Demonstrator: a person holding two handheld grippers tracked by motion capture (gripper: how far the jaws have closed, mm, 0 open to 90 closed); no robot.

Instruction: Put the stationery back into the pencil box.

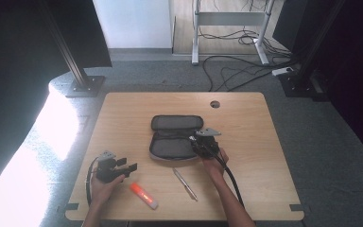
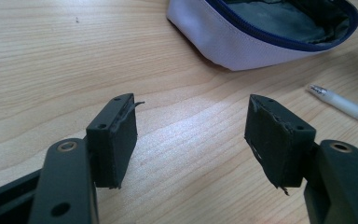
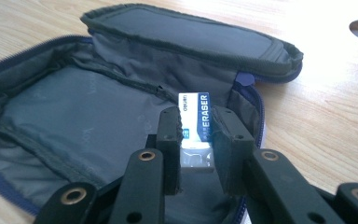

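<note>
High view: pale wood-grain table [image 1: 246,142] with rounded corners. At its middle lies the pencil case [image 1: 174,137], an oblong fabric pouch unzipped and folded open, dark lining up. The right gripper [image 1: 194,140] hangs at the case's right edge, its grey three-cornered plate on top and its cable trailing back along the forearm. The left gripper [image 1: 128,165] sits well apart from the case, toward its near left, jaws spread. An orange-and-white glue stick [image 1: 144,196], a short cylinder, lies near the case's near side; a slim silvery pen [image 1: 185,184] lies just off the case's near-right corner.

Left gripper view: the left gripper [image 2: 191,135] has flat black rubbery pads with frayed edges, set wide apart with only bare wood between them. The case's outer shell [image 2: 223,42] is smooth white fabric with blue zip trim, ahead of the jaws. The pen's [image 2: 345,103] white barrel lies right of the case.

Right gripper view: the right gripper [image 3: 196,135] pinches a small rectangular eraser [image 3: 195,122] in a white-and-blue printed sleeve. The eraser is held upright over the case's open grey lining [image 3: 74,107], just beside its right wall. The lining is soft and creased; the padded lid [image 3: 186,32] stands behind.
</note>
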